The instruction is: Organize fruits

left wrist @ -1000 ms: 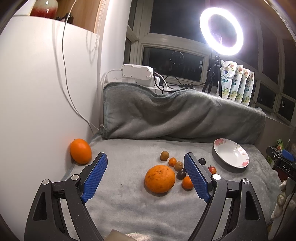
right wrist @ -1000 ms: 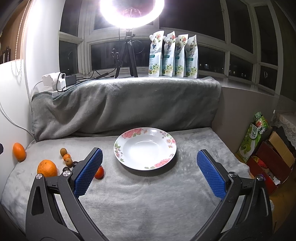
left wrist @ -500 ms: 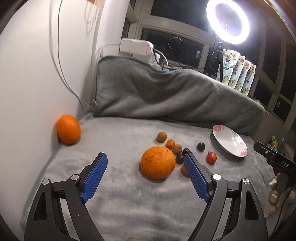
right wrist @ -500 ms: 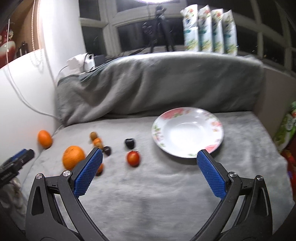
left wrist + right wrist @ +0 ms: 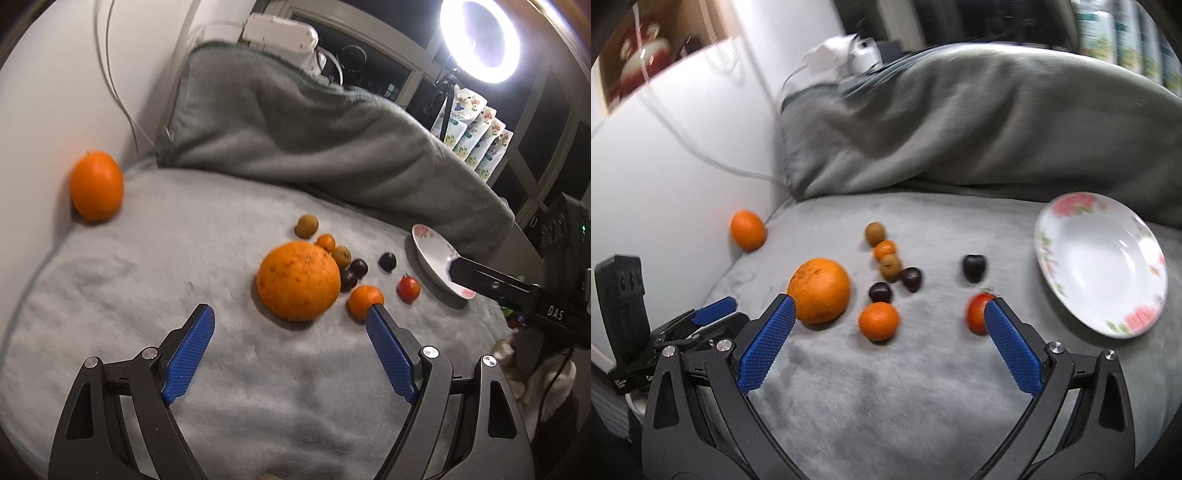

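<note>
A large orange [image 5: 298,280] [image 5: 820,290] lies on the grey blanket among several small fruits: a small orange [image 5: 365,301] [image 5: 878,320], a red tomato [image 5: 408,288] [image 5: 976,313], dark plums [image 5: 974,267] and brownish fruits [image 5: 875,233]. Another orange [image 5: 96,185] [image 5: 747,229] rests by the white wall. A floral white plate [image 5: 1100,262] [image 5: 428,254] lies to the right. My left gripper [image 5: 288,350] is open, just short of the large orange. My right gripper [image 5: 886,339] is open, just short of the small orange.
A grey blanket-covered backrest [image 5: 314,140] rises behind the fruits. A white wall [image 5: 55,92] with a cable bounds the left side. A ring light [image 5: 480,40] and several pouches [image 5: 476,136] stand on the window sill. The blanket edge drops off on the right.
Both grippers moved forward and down toward the fruits. The right gripper swung left, so the plate now lies at its right. Both stay open.
</note>
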Demonstrator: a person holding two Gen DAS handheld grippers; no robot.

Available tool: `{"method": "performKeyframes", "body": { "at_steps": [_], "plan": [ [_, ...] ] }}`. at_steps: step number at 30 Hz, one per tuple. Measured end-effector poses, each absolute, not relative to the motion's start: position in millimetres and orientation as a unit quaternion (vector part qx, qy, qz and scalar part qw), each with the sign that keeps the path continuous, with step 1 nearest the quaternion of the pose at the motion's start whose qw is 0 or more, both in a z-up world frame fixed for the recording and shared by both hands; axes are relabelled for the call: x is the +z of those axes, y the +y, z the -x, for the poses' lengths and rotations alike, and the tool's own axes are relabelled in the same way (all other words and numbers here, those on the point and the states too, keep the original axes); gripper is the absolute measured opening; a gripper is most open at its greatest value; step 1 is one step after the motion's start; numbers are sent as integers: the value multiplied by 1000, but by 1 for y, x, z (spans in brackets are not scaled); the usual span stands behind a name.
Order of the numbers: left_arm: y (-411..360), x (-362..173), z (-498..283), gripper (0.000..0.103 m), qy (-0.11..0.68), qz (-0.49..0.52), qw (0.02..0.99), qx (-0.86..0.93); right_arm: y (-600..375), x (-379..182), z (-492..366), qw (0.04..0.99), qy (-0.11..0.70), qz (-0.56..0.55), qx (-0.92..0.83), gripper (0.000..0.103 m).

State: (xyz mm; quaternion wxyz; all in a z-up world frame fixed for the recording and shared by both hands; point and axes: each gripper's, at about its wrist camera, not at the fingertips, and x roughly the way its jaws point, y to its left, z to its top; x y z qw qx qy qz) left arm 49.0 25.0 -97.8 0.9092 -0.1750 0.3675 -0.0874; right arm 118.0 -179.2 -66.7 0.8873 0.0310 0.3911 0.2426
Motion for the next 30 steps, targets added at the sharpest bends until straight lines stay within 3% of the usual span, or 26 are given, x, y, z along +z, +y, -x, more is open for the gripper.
{"method": "performKeyframes", "body": {
  "at_steps": [8, 18, 30],
  "plan": [
    [19, -117, -60, 76, 391, 190, 894, -109, -136, -76, -145, 844, 435, -29, 311, 103],
    [23, -127, -71, 61, 399, 208, 885, -119, -107, -95, -178, 783, 493, -75, 371, 79],
    [27, -131, -83, 57, 408, 228, 875, -126, -97, -110, -190, 760, 519, -93, 380, 70]
  ]
}}
